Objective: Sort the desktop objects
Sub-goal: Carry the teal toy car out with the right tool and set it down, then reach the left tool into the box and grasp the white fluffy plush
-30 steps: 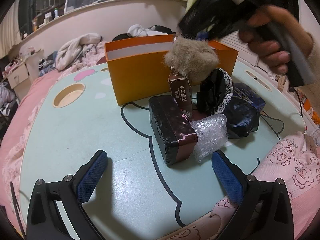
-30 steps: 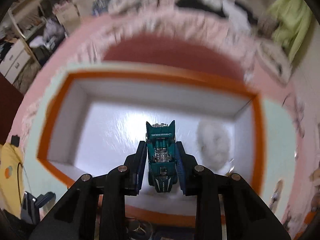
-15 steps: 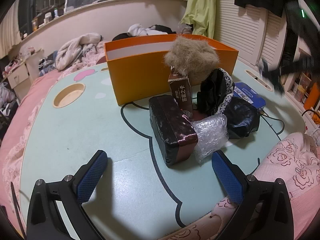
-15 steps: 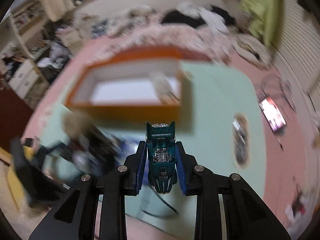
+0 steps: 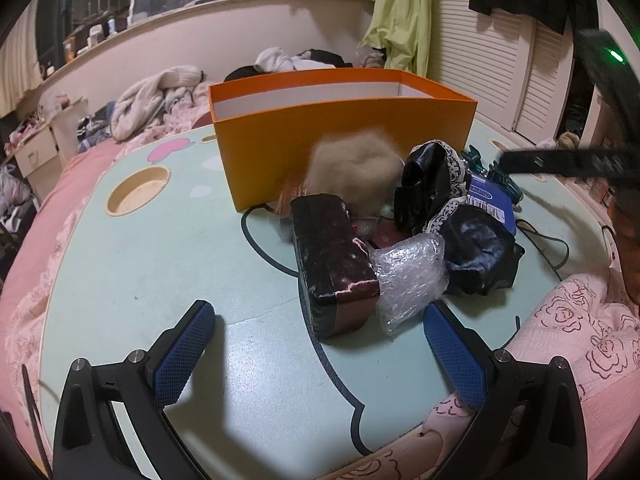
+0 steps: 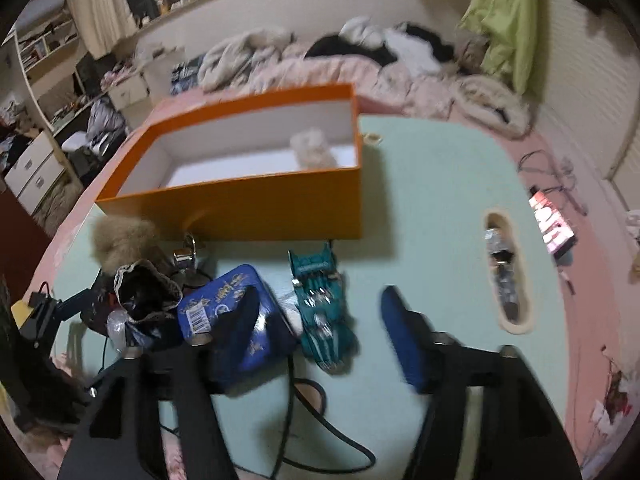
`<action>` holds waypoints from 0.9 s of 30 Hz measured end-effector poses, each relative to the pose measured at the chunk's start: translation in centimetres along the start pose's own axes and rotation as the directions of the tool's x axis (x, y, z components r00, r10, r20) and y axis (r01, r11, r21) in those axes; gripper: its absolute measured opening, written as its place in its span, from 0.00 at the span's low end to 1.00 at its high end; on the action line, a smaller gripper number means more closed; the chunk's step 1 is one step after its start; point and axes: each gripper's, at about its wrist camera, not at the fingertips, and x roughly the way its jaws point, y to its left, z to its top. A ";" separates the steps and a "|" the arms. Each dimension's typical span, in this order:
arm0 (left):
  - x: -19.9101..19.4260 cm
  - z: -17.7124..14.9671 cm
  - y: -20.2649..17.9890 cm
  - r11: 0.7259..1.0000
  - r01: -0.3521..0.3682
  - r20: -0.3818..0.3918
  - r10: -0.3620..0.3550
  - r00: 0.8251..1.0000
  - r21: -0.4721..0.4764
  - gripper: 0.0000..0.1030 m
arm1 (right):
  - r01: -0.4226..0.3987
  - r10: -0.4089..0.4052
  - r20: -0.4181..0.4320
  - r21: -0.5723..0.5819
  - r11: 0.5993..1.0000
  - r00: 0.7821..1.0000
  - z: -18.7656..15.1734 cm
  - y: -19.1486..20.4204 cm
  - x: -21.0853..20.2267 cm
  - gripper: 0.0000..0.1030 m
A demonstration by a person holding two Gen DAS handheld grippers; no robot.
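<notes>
I see the orange box (image 6: 248,200) on the counter (image 6: 432,208). My left gripper (image 5: 320,344) hangs spread before it. My right gripper (image 6: 320,324) has just been opening; the teal toy car (image 6: 322,312) lies free between its jaws, just in front of the box.

The right gripper (image 6: 320,320) has just been opening; its jaws stand apart around a teal toy car (image 6: 322,312) lying on the pale green table (image 6: 432,200), just beside a blue tin (image 6: 236,320). Behind stands an orange box (image 6: 256,200) holding a fluffy ball (image 6: 314,148).
</notes>
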 end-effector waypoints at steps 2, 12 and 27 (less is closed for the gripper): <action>0.0 0.0 0.0 1.000 0.000 0.000 0.000 1.000 0.000 1.00 | -0.004 0.005 0.020 -0.034 0.999 1.000 -1.8 0.3 -1.0 0.64; 0.2 0.2 -0.3 1.000 -0.005 -0.003 0.005 1.000 0.007 1.00 | 0.056 -0.043 0.113 -0.112 0.992 0.993 -5.0 1.4 1.7 0.99; -2.3 5.2 -0.7 0.933 0.292 0.089 -0.279 0.956 -0.213 0.73 | 0.060 -0.045 0.129 -0.110 0.992 0.991 -4.9 1.6 2.1 0.99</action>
